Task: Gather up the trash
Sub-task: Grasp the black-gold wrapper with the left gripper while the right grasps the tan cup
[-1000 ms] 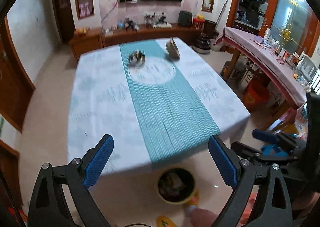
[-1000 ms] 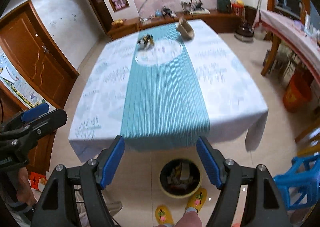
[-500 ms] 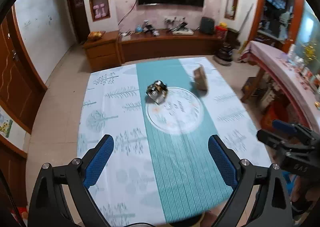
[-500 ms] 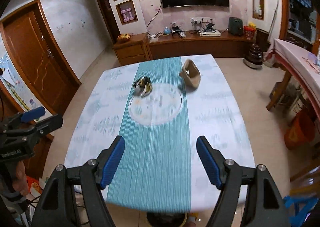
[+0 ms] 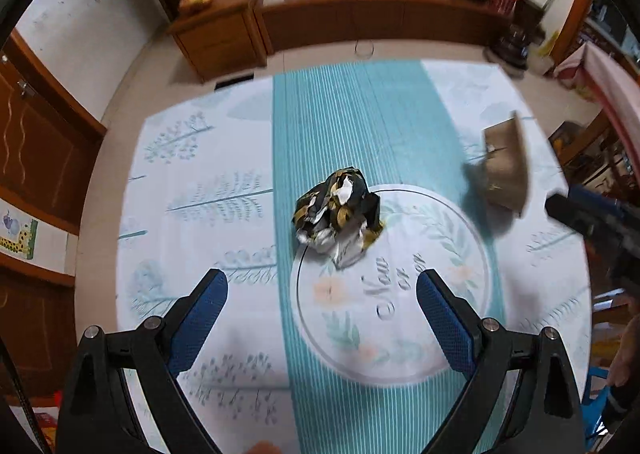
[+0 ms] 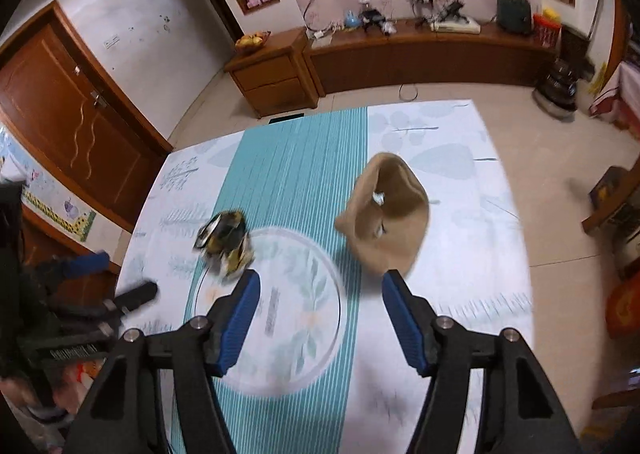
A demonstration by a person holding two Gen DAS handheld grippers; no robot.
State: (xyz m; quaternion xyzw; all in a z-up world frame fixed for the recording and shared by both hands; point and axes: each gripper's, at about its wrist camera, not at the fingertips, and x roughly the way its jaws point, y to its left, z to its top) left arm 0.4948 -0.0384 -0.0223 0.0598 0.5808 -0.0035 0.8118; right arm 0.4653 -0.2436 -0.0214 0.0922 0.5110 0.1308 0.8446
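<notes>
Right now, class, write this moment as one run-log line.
left gripper: open, empty | right gripper: jaws closing, empty | crumpled wrapper, brown paper bag: on tablecloth, ungrasped

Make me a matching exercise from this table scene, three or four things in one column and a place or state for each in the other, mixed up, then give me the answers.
Things
1. crumpled dark wrapper
2. brown paper bag
3. left gripper
4. right gripper

Places or states
A. jaws closing, nothing between them, aimed towards the bag
B. on the white cloth, right of the teal stripe
C. on the edge of the round printed emblem, by the stripe
D. jaws wide, empty, above the table facing the wrapper

Pairs: 1-C, 2-B, 3-D, 4-A
</notes>
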